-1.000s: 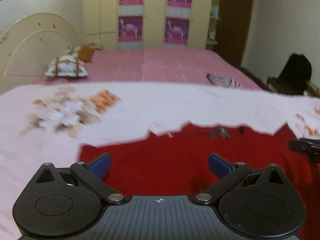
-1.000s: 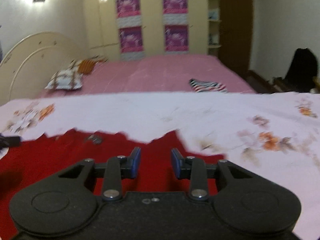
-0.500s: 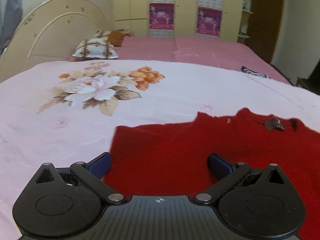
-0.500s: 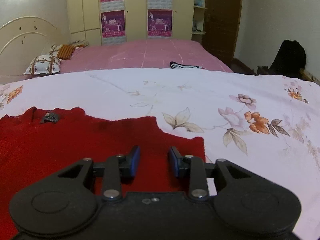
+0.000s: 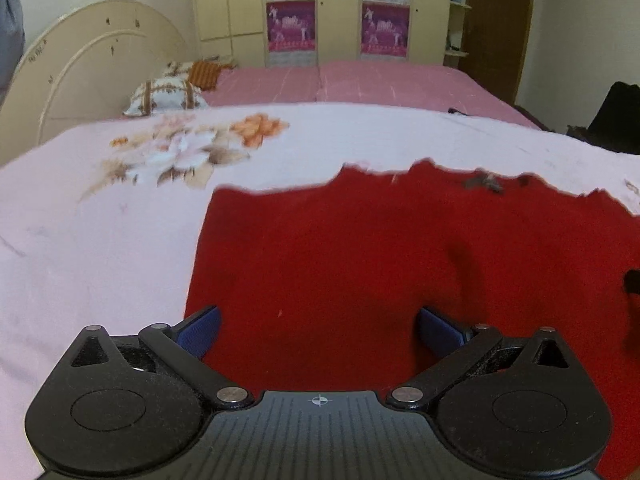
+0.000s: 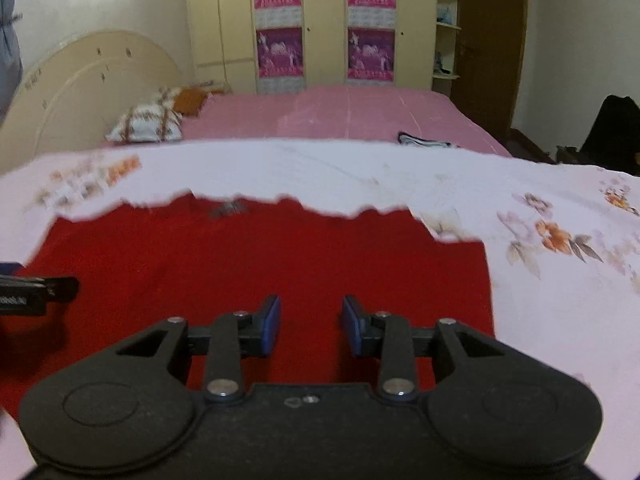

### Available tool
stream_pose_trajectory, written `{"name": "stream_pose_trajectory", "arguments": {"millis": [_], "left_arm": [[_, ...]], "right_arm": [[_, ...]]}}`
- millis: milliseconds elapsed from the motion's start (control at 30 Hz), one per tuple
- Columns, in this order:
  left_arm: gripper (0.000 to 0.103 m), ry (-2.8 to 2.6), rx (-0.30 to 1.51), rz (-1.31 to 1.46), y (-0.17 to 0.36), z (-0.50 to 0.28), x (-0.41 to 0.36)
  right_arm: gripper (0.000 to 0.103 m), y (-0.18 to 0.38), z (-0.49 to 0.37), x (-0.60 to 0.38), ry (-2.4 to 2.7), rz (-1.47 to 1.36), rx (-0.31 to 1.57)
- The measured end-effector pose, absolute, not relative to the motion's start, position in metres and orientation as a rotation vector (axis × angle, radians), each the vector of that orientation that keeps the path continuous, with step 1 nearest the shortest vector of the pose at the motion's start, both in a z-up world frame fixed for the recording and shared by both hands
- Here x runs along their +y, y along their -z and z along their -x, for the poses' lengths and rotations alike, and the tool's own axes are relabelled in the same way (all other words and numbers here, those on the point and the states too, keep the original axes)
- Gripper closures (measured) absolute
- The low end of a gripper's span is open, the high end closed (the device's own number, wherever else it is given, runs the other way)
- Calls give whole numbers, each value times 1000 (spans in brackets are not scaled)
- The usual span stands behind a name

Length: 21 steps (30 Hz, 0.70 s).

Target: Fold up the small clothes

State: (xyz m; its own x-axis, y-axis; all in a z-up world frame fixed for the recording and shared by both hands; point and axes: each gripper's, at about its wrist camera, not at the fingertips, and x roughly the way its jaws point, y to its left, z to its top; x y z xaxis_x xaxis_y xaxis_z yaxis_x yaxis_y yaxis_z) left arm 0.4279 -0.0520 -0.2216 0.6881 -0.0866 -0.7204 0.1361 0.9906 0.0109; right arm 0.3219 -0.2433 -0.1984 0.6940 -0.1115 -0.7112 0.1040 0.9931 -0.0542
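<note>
The red sweater (image 5: 360, 264) lies spread flat on the floral bedsheet (image 5: 100, 240), its neckline and grey label (image 5: 484, 182) at the far side from me. My left gripper (image 5: 318, 330) hangs over the garment's left part with its fingers (image 5: 200, 330) spread wide and nothing between them. My right gripper (image 6: 310, 326) hangs over the right part, near the sweater's right edge (image 6: 486, 280); its fingers (image 6: 270, 326) stand a narrow gap apart, and only the cloth beneath shows through that gap, so I hold nothing. I judge the knit soft, light and limp: it should drape and sag when lifted, and not slip much. I would pinch it at the side edges or near corners, catching both layers, so the fold carries over evenly.
</note>
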Motion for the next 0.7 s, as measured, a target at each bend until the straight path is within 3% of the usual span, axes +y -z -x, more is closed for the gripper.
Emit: {"name": "stream_pose_trajectory", "arguments": {"millis": [200,700], "left_arm": [[0,109,809,-62,221,-426,-48],[0,81,813,-119,185,-400,-57]], "right_arm": [[72,207,-311,-268,188,45,789],[62,183,-299,-246,161,-14,758]]}}
